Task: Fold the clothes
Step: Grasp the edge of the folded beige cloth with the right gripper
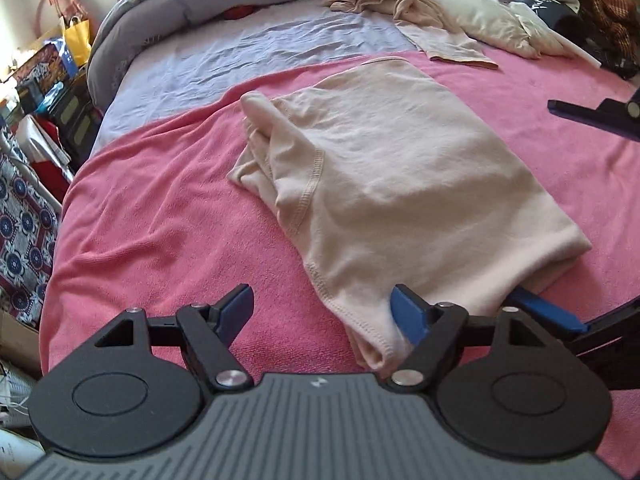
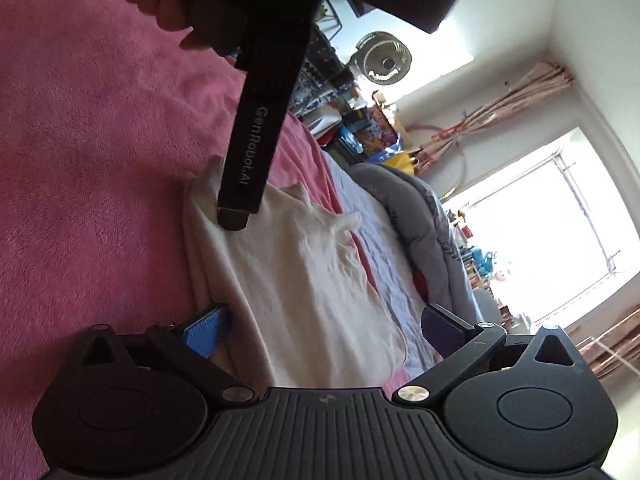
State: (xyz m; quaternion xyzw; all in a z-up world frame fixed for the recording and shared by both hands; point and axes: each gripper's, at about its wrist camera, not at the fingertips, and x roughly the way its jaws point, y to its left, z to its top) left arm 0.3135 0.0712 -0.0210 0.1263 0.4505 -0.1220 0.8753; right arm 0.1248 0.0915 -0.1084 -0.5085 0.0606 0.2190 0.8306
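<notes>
A cream garment [image 1: 392, 184], folded into a rough rectangle, lies on the pink blanket [image 1: 160, 220]. My left gripper [image 1: 324, 312] is open at its near corner; the cloth brushes the right pad and the left pad is over bare blanket. In the right wrist view my right gripper [image 2: 326, 330] is open across the garment [image 2: 304, 292], its blue left finger [image 2: 208, 332] tucked at the folded edge. From the left wrist view that gripper's blue finger [image 1: 548, 308] pokes in under the garment's right side. A hand [image 2: 168, 4] holds the left tool's black handle [image 2: 256, 140] above the cloth.
A pile of loose beige and white clothes [image 1: 420, 4] lies at the far side of the bed. A lilac sheet [image 1: 240, 52] and grey quilt [image 1: 180, 4] lie beyond the blanket. Boxes and bags [image 1: 28, 120] crowd the floor past the bed's left edge. A fan [image 2: 384, 58] hangs near the window.
</notes>
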